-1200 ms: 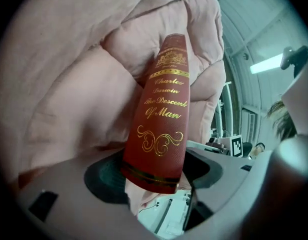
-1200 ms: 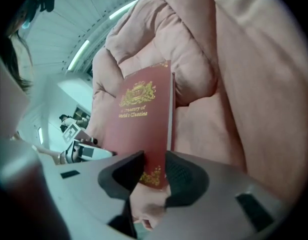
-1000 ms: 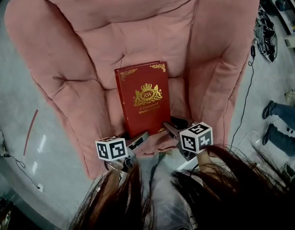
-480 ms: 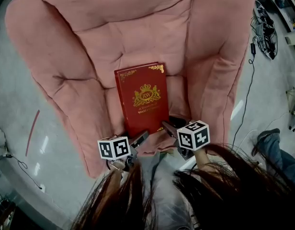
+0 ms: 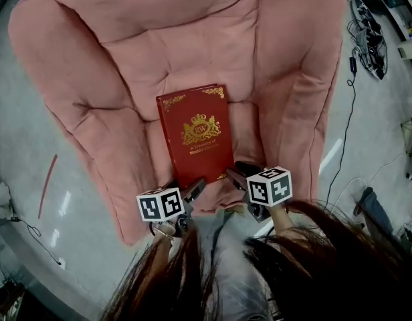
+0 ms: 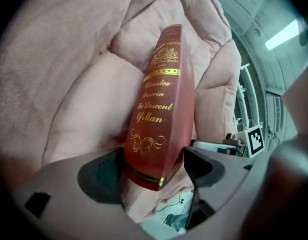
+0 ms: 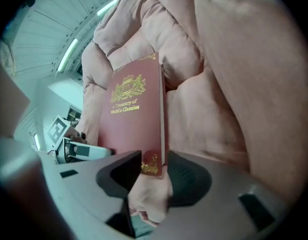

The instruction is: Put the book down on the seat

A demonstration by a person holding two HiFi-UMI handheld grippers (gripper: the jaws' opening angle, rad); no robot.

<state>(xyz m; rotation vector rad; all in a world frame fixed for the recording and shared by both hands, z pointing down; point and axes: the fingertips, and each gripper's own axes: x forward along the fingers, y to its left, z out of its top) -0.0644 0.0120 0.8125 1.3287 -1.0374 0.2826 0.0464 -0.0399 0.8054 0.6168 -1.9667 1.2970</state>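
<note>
The book (image 5: 196,134) rests on the seat (image 5: 243,131), its 6 o'clock corners between the just-opening, unclamped fingers of the left gripper (image 5: 193,190) and right gripper (image 5: 235,177).

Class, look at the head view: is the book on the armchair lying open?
No: the book is closed, its red cover with the gold crest facing up.

Both hand-held grippers' (image 5: 196,187) (image 5: 234,176) jaws freshly apart
</note>
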